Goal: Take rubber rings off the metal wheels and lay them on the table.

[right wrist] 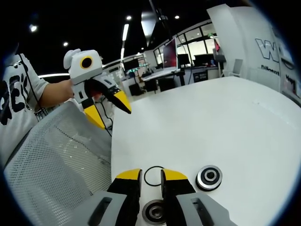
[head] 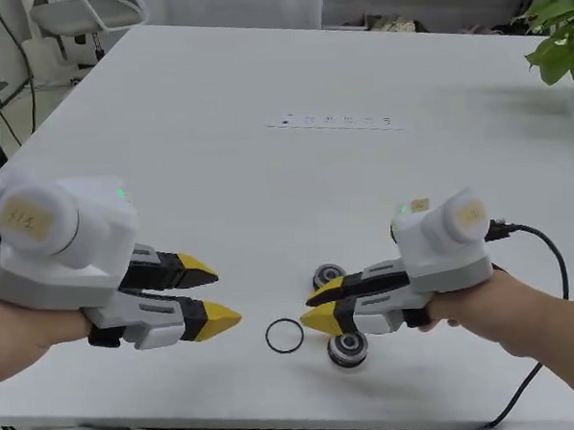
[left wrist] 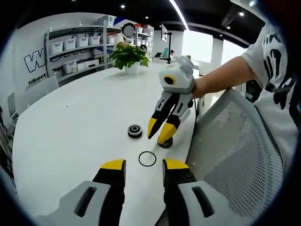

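A thin black rubber ring [head: 285, 335] lies flat on the white table [head: 266, 178], near its front edge. Two metal wheels stand close by: one [head: 328, 274] just behind my right gripper [head: 314, 308], one [head: 348, 348] below it. The right gripper hovers over them with its jaws a little apart and nothing between them. In the right gripper view the ring [right wrist: 154, 175] lies ahead of the fingertips and a wheel [right wrist: 154, 212] sits low between the jaws. My left gripper [head: 217, 294] is open and empty, left of the ring [left wrist: 147, 158].
A white power strip [head: 335, 122] lies mid-table. A green plant [head: 557, 37] stands at the far right and a chair [head: 84, 14] beyond the far left corner. A black cable [head: 539, 250] trails from the right gripper. A mesh chair back [left wrist: 230, 150] is beside the table's front edge.
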A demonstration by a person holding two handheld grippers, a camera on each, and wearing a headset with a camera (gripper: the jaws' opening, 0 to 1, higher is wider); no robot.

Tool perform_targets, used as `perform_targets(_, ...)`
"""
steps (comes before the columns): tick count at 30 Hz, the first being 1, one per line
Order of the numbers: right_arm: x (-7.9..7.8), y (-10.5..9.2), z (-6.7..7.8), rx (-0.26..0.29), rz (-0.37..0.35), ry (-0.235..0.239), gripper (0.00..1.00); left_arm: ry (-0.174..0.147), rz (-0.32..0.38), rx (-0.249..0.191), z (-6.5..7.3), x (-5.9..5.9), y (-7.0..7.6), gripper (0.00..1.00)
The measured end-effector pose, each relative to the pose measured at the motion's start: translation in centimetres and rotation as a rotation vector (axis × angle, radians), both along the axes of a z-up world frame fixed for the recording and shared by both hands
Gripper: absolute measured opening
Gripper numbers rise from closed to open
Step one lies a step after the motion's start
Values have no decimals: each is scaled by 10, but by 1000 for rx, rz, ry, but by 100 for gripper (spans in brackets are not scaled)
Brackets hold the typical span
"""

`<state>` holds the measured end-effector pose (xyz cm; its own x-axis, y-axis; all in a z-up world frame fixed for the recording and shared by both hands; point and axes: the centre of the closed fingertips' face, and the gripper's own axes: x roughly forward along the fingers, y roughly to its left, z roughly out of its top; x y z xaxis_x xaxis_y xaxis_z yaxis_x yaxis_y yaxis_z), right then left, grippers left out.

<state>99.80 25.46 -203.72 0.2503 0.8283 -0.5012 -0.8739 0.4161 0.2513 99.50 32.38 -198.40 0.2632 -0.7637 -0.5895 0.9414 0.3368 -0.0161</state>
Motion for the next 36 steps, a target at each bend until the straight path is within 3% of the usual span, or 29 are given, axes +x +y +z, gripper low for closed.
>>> perform_targets(20,-12,-32,24,36,-44,-53,17,-19,-72,7,7,1,-28,37)
perform_targets(36,-21,-53,17,27,-95,-63,23,-17,-124,21,1,1,-50,42)
